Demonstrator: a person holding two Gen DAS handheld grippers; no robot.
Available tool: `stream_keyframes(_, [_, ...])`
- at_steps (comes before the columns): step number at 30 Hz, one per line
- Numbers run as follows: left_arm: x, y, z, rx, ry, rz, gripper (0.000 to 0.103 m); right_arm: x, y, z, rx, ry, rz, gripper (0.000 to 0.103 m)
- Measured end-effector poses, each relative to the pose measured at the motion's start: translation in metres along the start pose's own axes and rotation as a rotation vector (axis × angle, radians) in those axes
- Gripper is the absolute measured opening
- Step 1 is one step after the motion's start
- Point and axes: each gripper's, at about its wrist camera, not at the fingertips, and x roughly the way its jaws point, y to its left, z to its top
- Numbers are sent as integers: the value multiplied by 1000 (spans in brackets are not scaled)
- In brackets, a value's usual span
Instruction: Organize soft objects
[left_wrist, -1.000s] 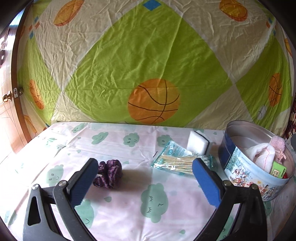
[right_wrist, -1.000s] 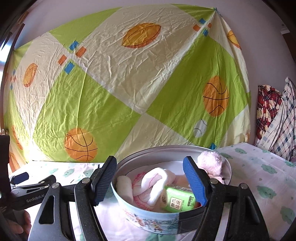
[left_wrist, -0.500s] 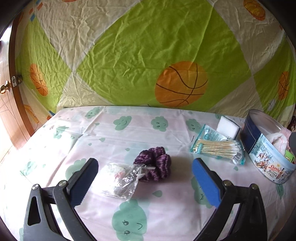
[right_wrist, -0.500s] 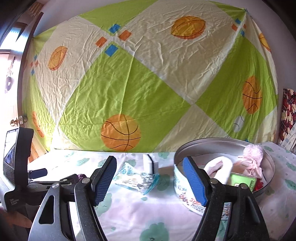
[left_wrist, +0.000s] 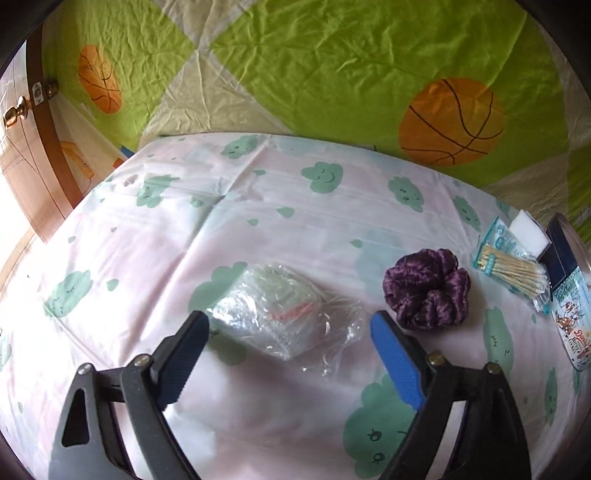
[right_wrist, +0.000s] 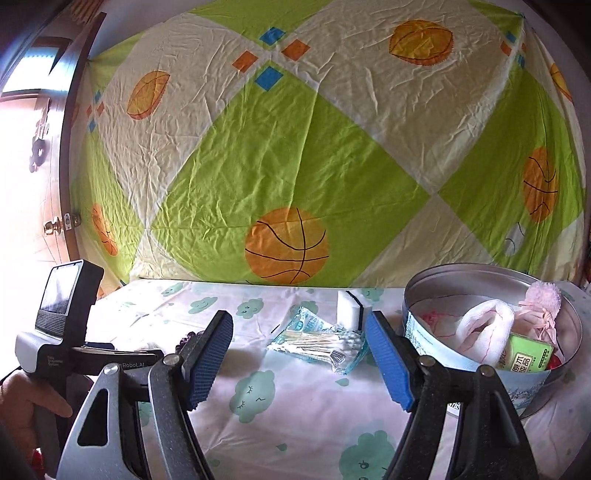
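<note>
Crinkled clear plastic fills the near ground: a transparent bag with something pale and a red-orange streak inside (left_wrist: 280, 317) lies on the white tablecloth printed with green clouds (left_wrist: 295, 229), right between the blue pads of the left gripper (left_wrist: 288, 343), whose jaws have just been closing and stand partly open, straddling the bag but not yet pressing it. Just beside it on the right sits the ruffled purple velvet scrunchie (left_wrist: 428, 291), and farther out a packet of cotton swabs (left_wrist: 513, 266), a white sponge block (left_wrist: 526, 230) and the round printed biscuit tin (right_wrist: 491, 332), already holding a white rolled cloth (right_wrist: 484, 325), a pink fluffy piece (right_wrist: 541, 299) and a green packet (right_wrist: 524, 358). The right gripper (right_wrist: 299, 358) hovers fairly wide over bare cloth, holding nothing, the tin just off its right finger. Behind it all hangs the green and cream basketball sheet (right_wrist: 295, 155). To do this pick well, I'd say centre the pads on the bulk of the bag, not the loose film at its edge, sink low enough to catch the contents, and close gently, because slick plastic may slide or leave only a wisp of film in the grip. Against a second ago, the left view then had the scrunchie by its left finger and no bag in sight; now the bag is centred and the scrunchie sits to the right. The right gripper then had the tin between its fingers; now the tin lies to its right.
</note>
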Motion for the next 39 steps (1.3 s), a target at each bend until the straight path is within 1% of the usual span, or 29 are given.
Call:
stream_keyframes(3, [1,-2,-1,5,13,-4,79,-1,-1,-1,6,4,8,76])
stream_keyframes(5, [1,-3,-1,17,16,7,76,-1,-1,-1,6,5,12,76])
stream_keyframes(8, [0,0,-1,0,9,12,67,-1,0,-1,1,9,13,76])
stream_keyframes(10, [-2,2,-1,-15,2,12,56,0,1,-1,-5,13,11,76])
stream_keyframes(11, [-3,3,-1,-20,-1,12,52,0,2,-1,-8,14,10,76])
stream_keyframes(14, [-3,5,-1,-25,-5,10,38,0,3,-1,-14,13,7,76])
stream_keyframes(15, [-3,5,-1,-27,-7,4,29,0,3,-1,-14,14,6,76])
stream_keyframes(16, [-3,7,0,-30,-8,-2,27,0,4,-1,-17,14,3,76])
stream_keyframes(18, [-3,8,0,-37,-9,-8,27,1,5,-1,-24,16,-4,76])
stream_keyframes(19, [-3,8,0,-36,-9,-8,19,0,6,-1,-26,14,-6,76])
stream_keyframes(20, [-3,7,0,-33,-9,-11,15,-1,6,-1,-27,10,-9,76])
stream_keyframes(21, [-3,7,0,-28,-8,-19,14,-2,6,-1,-28,7,-12,76])
stream_keyframes(27, [-4,4,0,-14,-10,-25,14,-1,6,0,-29,13,-23,76])
stream_keyframes(29, [-4,5,0,-18,-10,-29,8,-1,6,0,-29,13,-22,76])
stream_keyframes(30, [-4,6,0,-22,-14,-32,7,-1,6,0,-28,13,-20,76])
stream_keyframes(34, [-12,5,-1,-26,-56,-27,7,0,6,-1,-27,14,-12,76])
stream_keyframes(39, [-25,2,1,-27,-132,-30,7,0,6,-1,-28,17,-4,76])
